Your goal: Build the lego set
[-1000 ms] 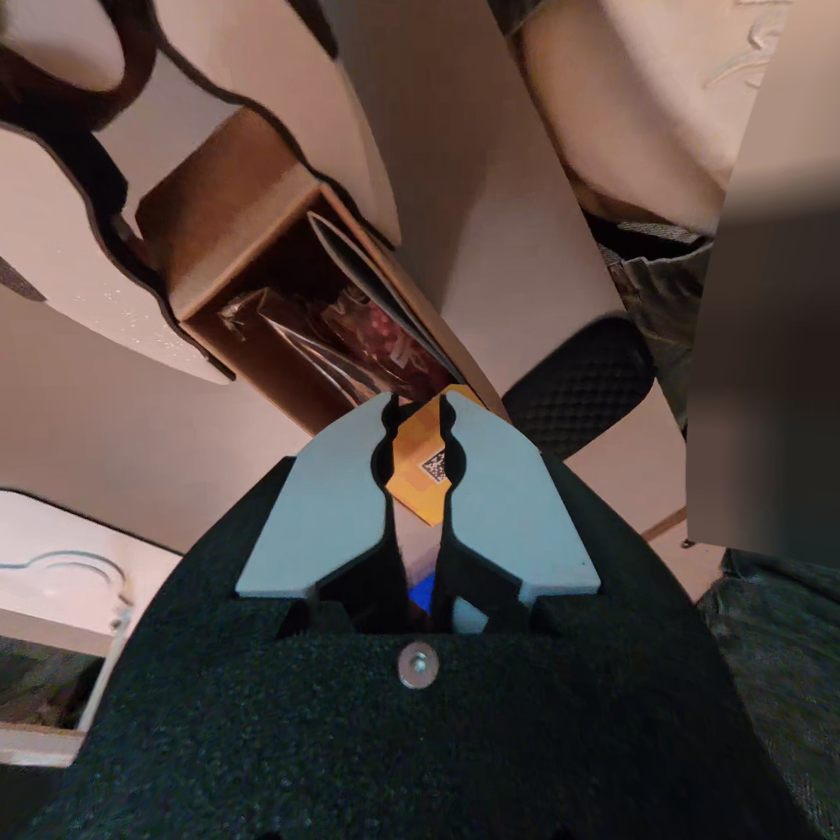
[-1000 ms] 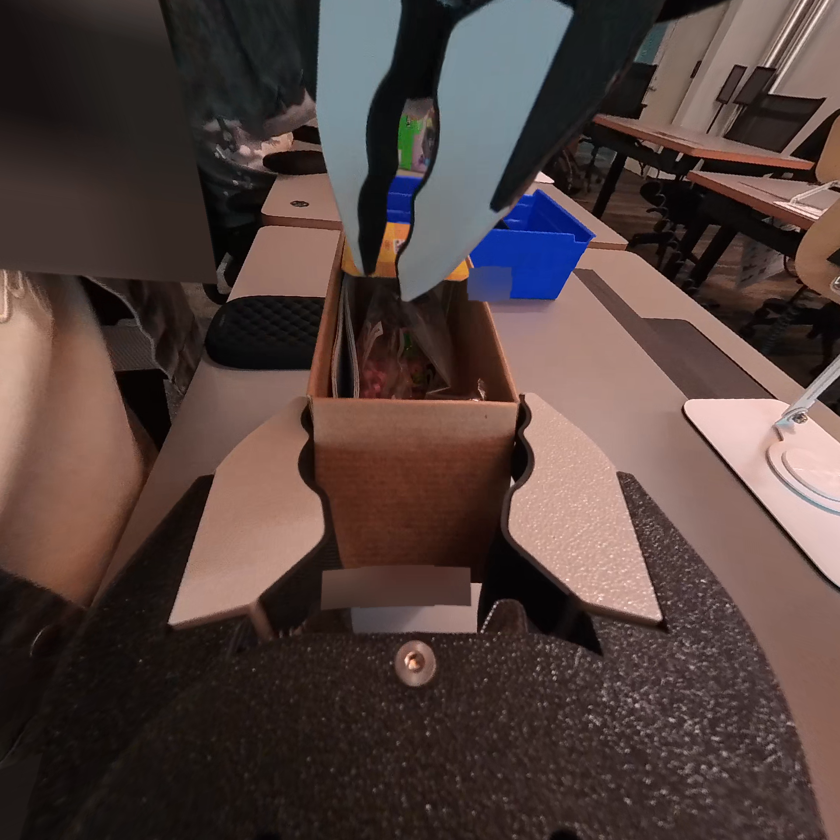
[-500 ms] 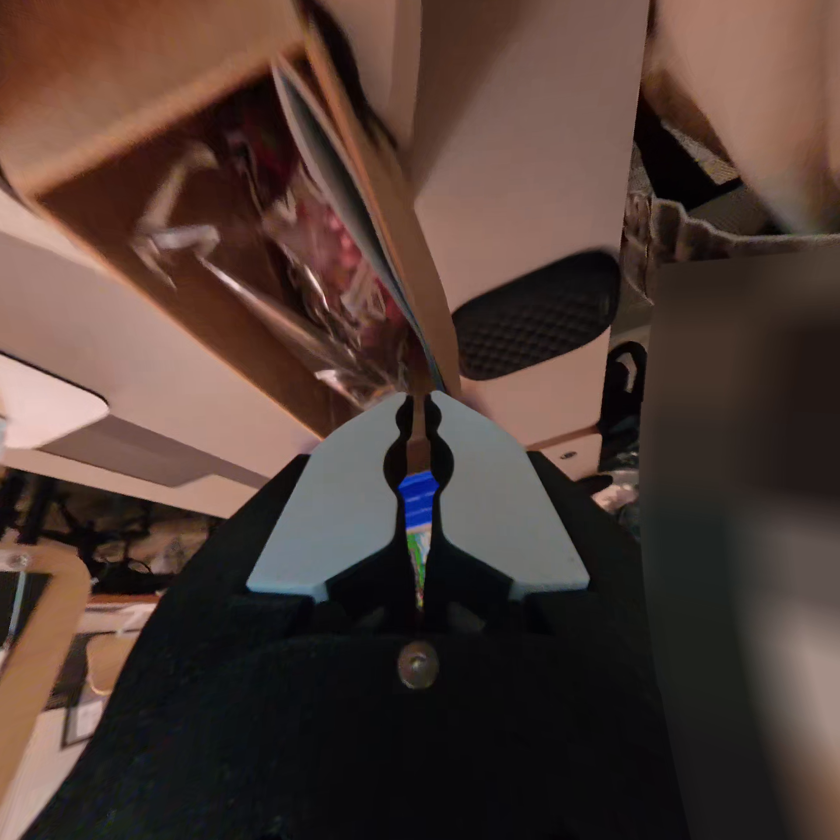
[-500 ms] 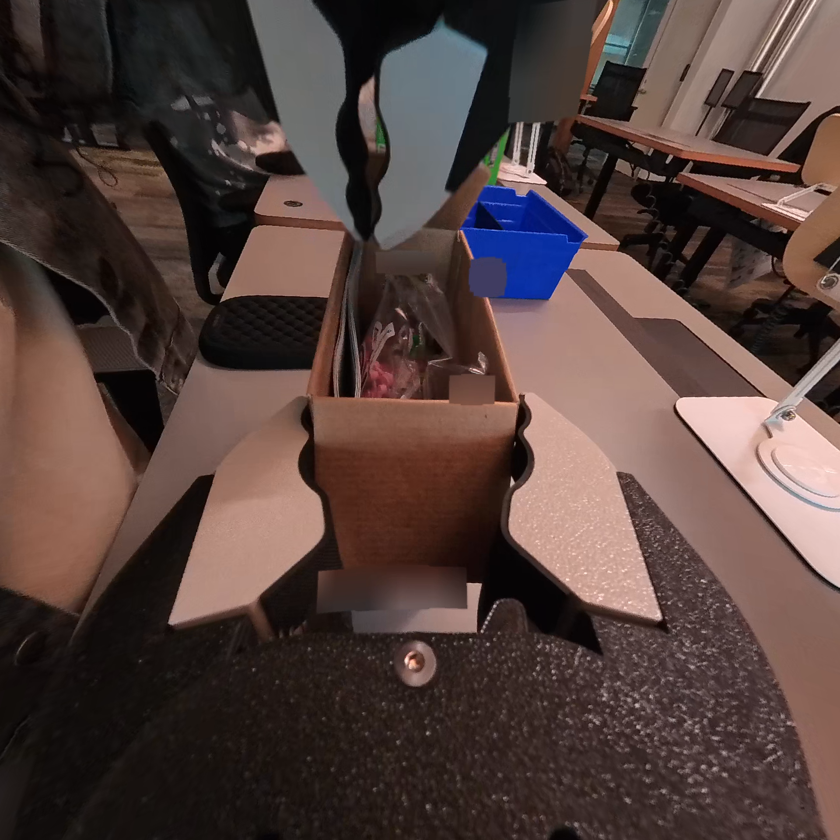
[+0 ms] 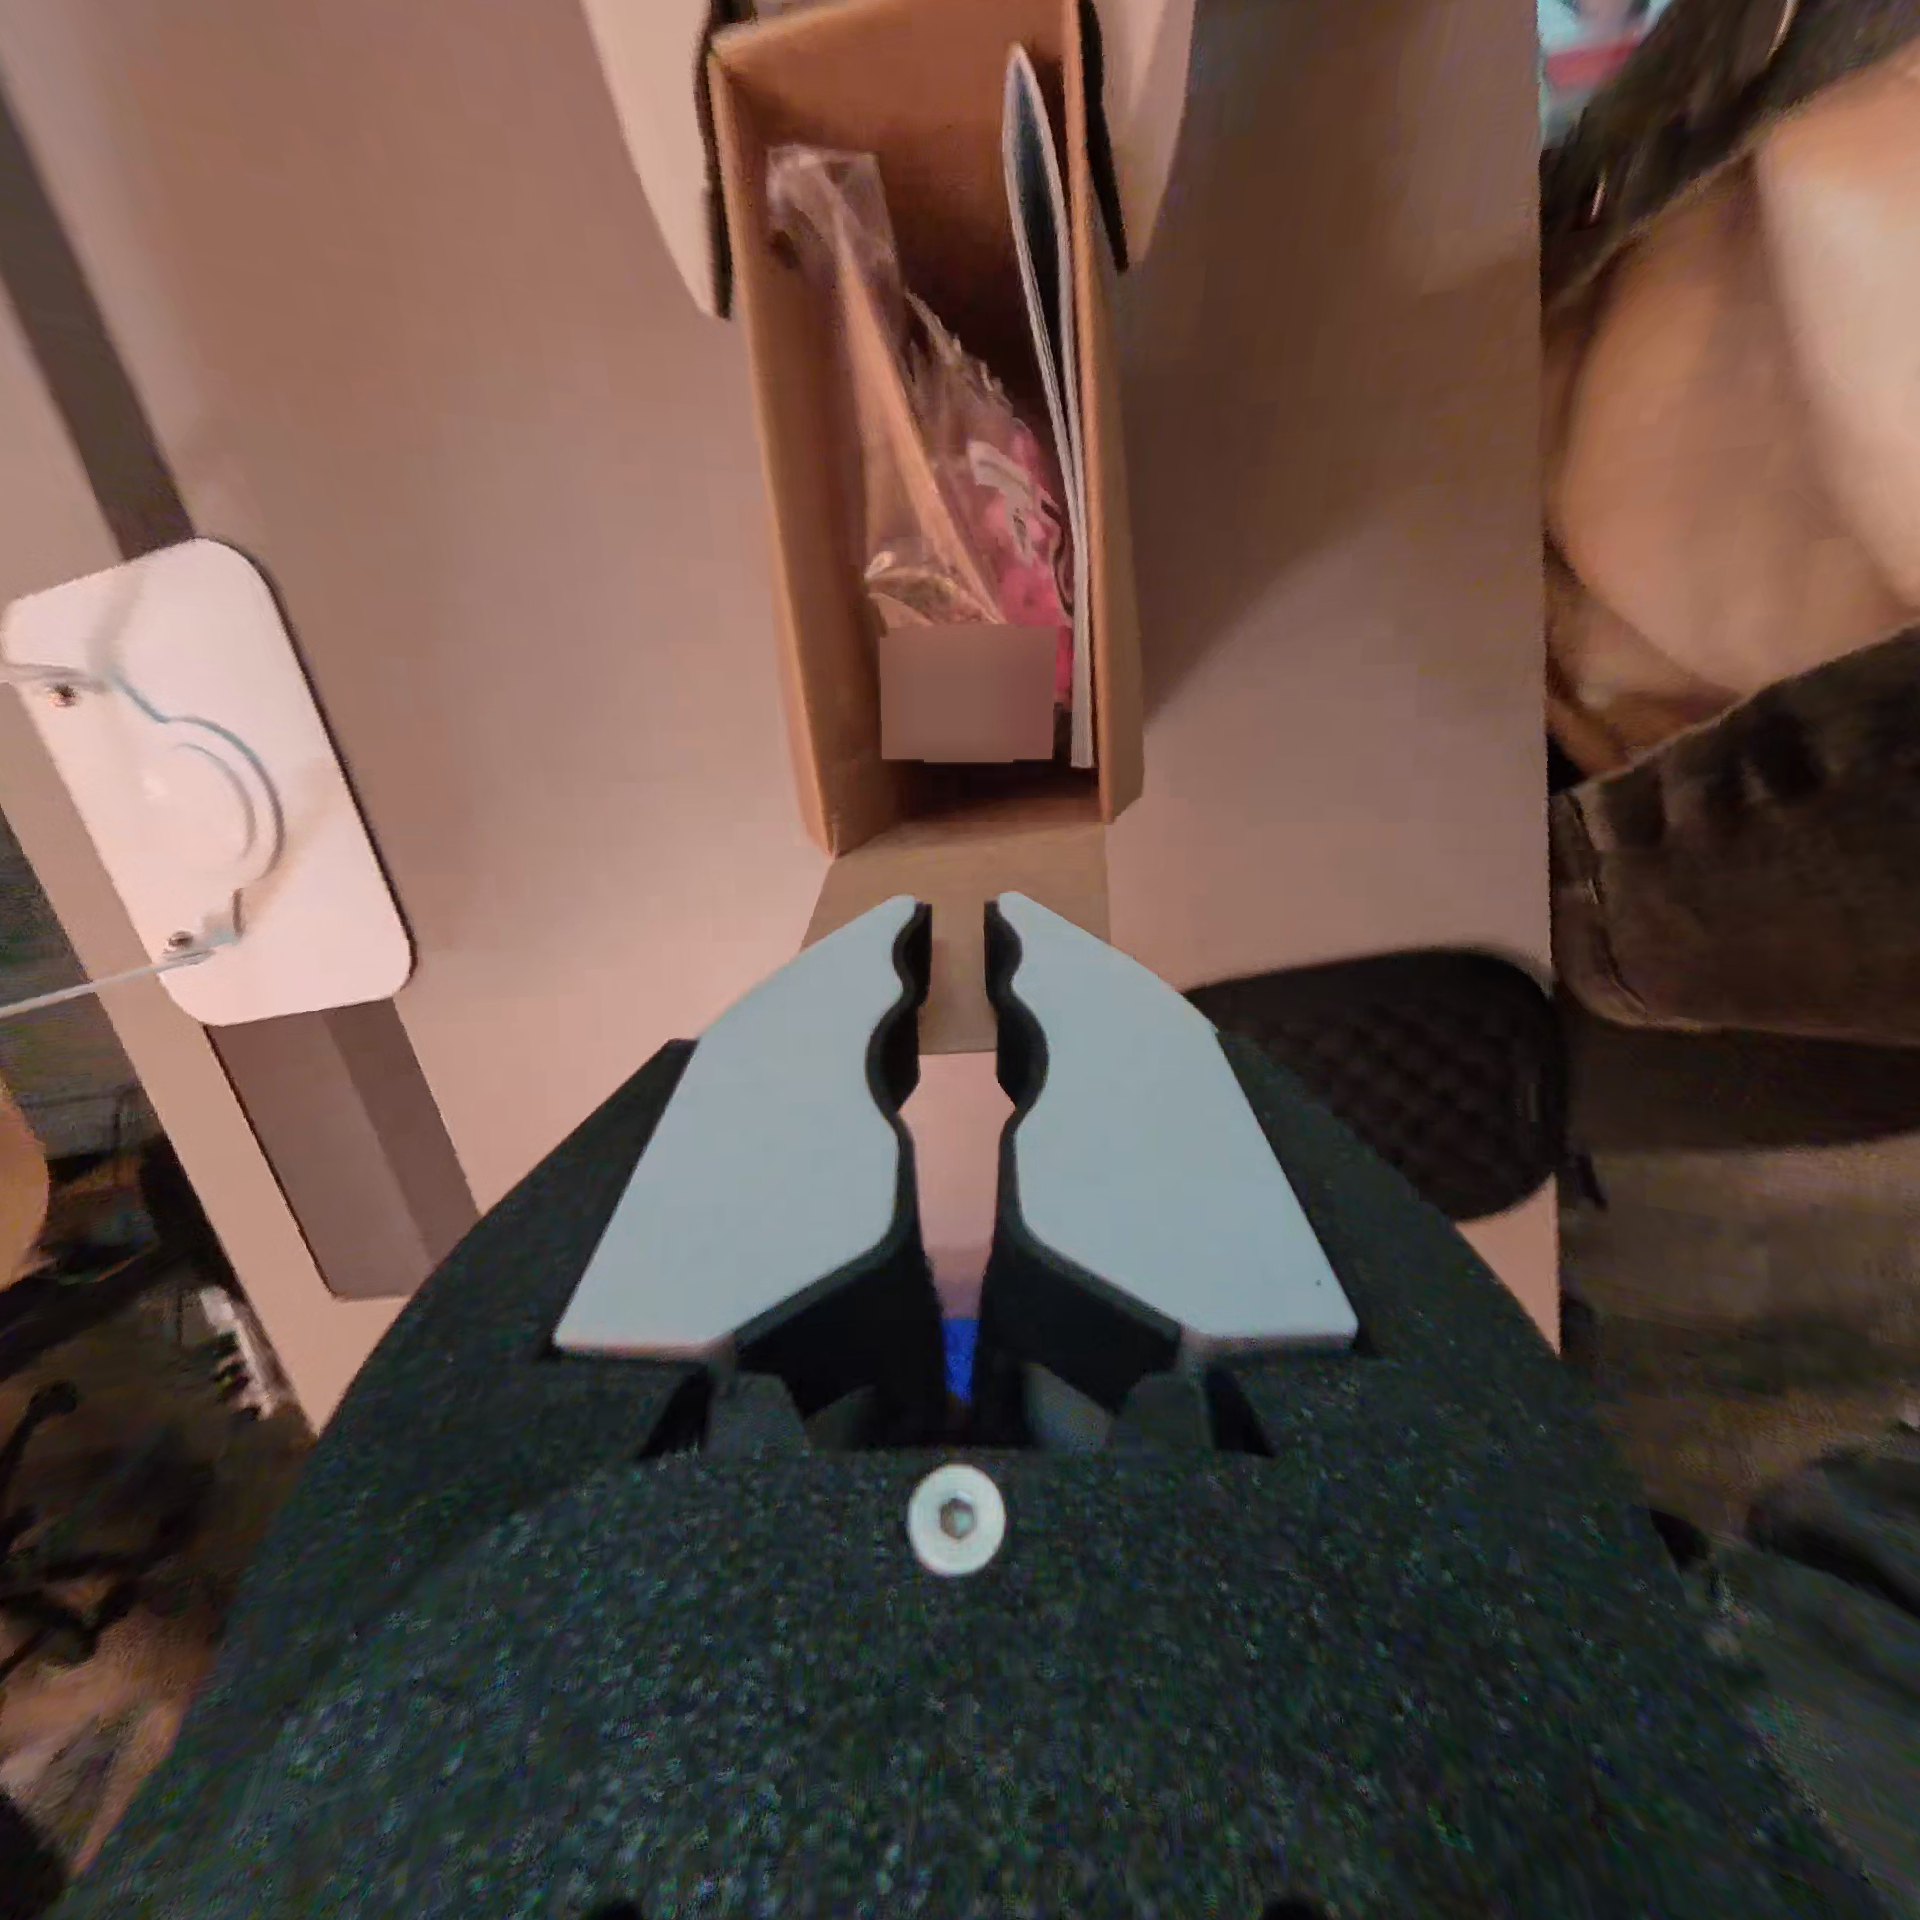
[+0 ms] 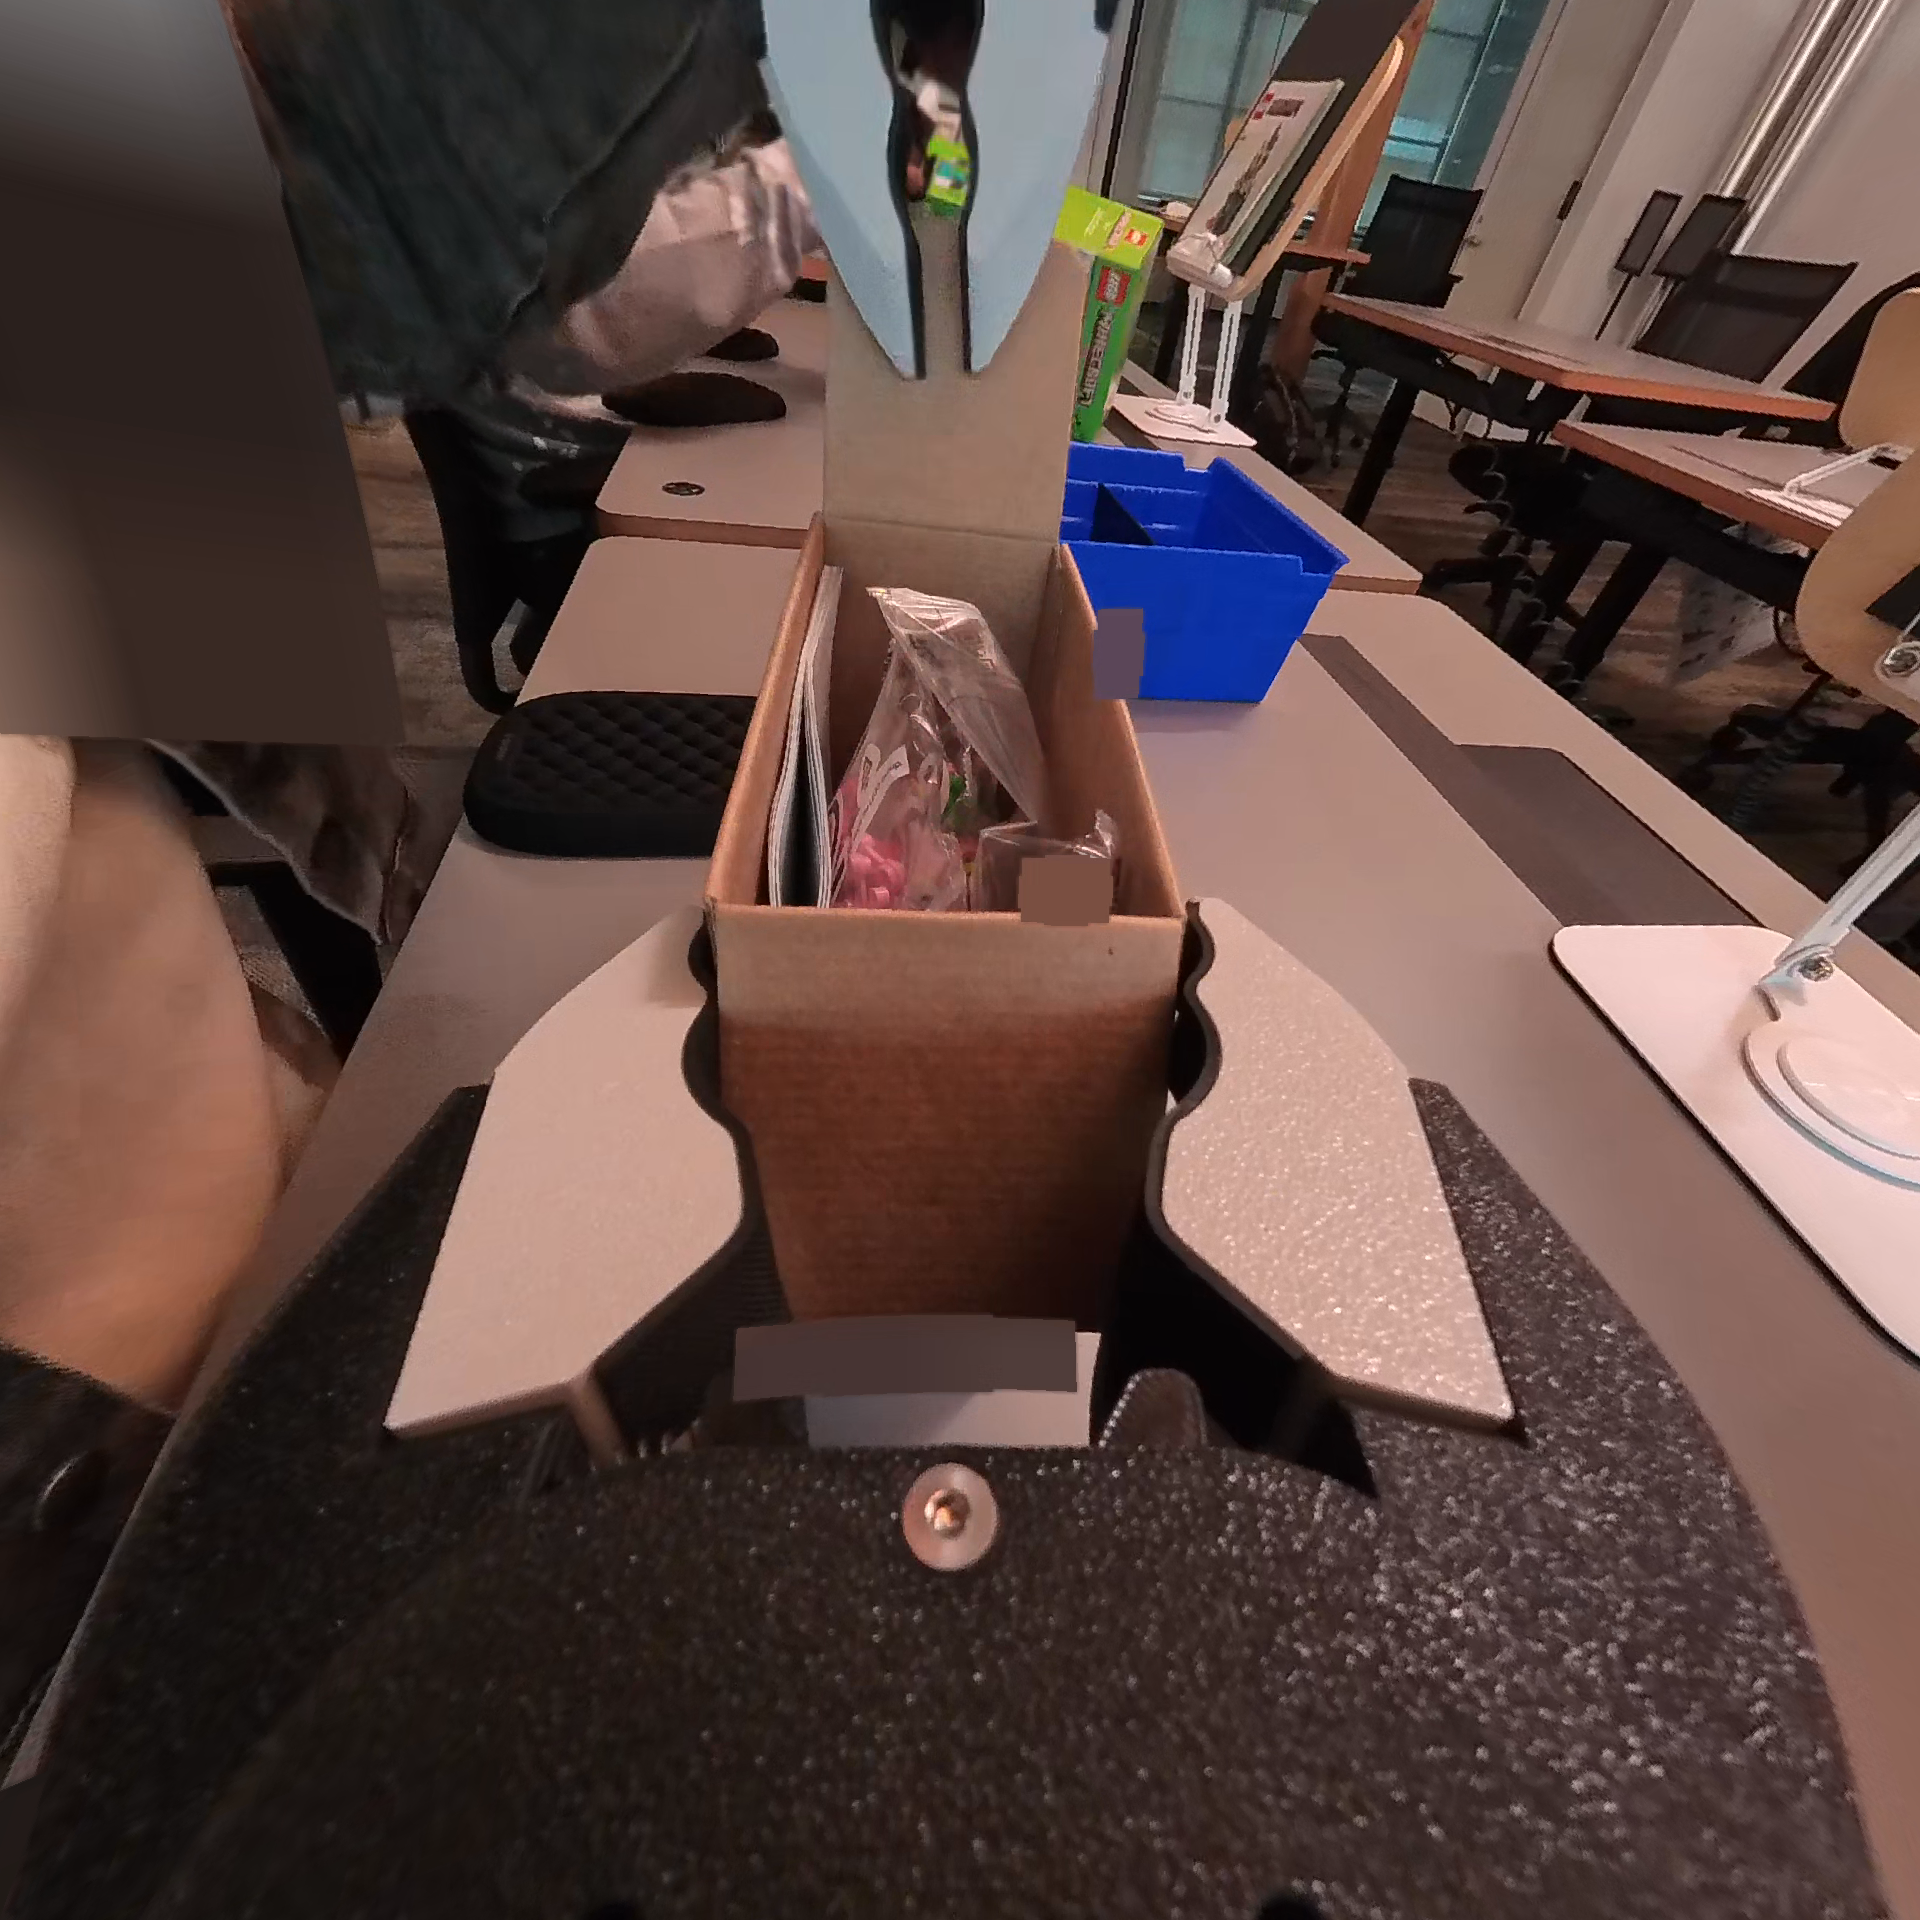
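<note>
Looking down on an open cardboard box (image 5: 790, 499) on a pale table (image 5: 499, 395). Inside the box: clear bag of pink pieces (image 5: 977, 488) and a booklet (image 5: 1049, 343) upright against the right wall. Just below the box, its flap (image 5: 961, 883), with the left gripper (image 5: 958, 914) over it, tips slightly parted. Left of the box, white lamp base (image 5: 208, 779); lower right, black pad (image 5: 1423, 1081).

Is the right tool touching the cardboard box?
Touching. In the right wrist view, the right tool has both fingers pressed against the sides of the cardboard box, with no gap.
</note>
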`<state>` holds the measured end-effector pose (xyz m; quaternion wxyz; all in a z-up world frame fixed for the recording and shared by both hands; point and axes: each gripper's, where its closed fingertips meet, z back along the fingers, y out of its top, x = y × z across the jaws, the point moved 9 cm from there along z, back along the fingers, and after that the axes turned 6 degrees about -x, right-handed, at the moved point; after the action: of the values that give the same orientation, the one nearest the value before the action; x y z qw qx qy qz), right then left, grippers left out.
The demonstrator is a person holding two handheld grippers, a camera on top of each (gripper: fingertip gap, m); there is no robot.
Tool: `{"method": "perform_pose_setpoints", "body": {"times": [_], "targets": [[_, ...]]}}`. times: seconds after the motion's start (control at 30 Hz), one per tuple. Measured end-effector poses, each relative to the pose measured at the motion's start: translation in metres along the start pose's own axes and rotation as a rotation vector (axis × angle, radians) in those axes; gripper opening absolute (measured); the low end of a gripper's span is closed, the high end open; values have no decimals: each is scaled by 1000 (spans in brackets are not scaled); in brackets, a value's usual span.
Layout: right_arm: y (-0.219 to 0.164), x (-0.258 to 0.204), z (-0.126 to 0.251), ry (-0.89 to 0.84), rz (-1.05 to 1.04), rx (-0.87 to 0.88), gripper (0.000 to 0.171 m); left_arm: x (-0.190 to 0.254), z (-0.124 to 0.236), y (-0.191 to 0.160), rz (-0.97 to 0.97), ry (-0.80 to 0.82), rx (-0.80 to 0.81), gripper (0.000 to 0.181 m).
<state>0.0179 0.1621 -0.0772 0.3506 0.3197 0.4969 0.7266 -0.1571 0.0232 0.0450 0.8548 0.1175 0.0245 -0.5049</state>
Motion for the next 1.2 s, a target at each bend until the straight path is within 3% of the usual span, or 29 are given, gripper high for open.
{"method": "perform_pose_setpoints", "body": {"times": [0.27,0.47,0.67,1.03,1.2], "targets": [[0,0,-1,3,2,5,83,7,-15,-38,62,128,326,6],[1,0,-2,11,14,7,83,8,-24,-57,105,57,492,8],[0,2,-2,12,5,14,83,7,-39,-78,119,-94,547,4],[-1,3,-3,20,-3,33,83,14,-81,-68,64,-21,645,14],[-2,4,-3,16,-7,36,83,16,-88,-59,51,17,655,32]]}}
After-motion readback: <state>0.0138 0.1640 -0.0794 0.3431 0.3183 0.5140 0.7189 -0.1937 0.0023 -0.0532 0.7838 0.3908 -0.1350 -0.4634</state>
